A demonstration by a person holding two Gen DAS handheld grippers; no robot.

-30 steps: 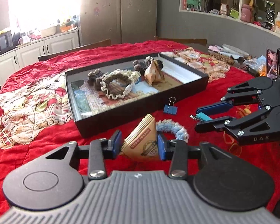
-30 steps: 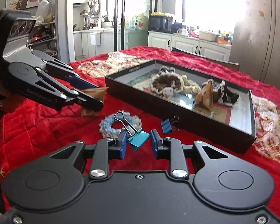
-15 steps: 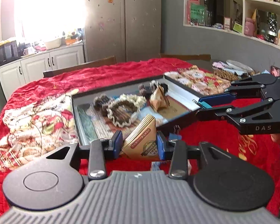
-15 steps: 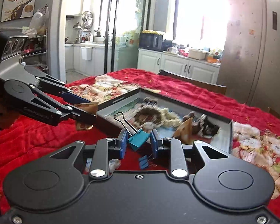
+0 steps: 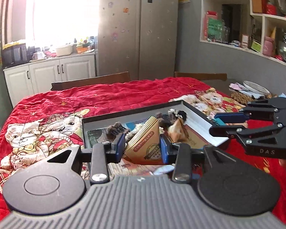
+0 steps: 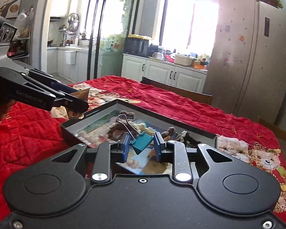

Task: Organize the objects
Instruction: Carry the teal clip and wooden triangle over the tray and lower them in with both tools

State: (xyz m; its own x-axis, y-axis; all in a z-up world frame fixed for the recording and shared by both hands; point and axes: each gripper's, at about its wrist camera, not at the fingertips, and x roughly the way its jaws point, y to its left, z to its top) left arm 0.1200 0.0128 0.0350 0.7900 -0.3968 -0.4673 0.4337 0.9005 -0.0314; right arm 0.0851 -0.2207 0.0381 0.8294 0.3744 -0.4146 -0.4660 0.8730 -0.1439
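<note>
My left gripper (image 5: 142,147) is shut on a brown triangular packet (image 5: 145,145) and holds it above the black tray (image 5: 200,123). My right gripper (image 6: 141,147) is shut on a teal binder clip (image 6: 141,142) with its wire handles up, also above the tray (image 6: 70,131). The tray holds scrunchies, hair clips and another brown packet (image 5: 177,129). The right gripper shows at the right of the left wrist view (image 5: 217,125); the left gripper shows at the left of the right wrist view (image 6: 80,100).
The table has a red quilted cloth (image 5: 108,97) with bear prints. Wooden chair backs (image 5: 91,81) stand at the far edge. Plates and clutter (image 5: 255,88) lie at the far right. A fridge and cabinets stand behind.
Both grippers have risen and moved forward from the cloth to above the tray, each still holding its object. The scrunchie and blue clip on the cloth have dropped out of sight.
</note>
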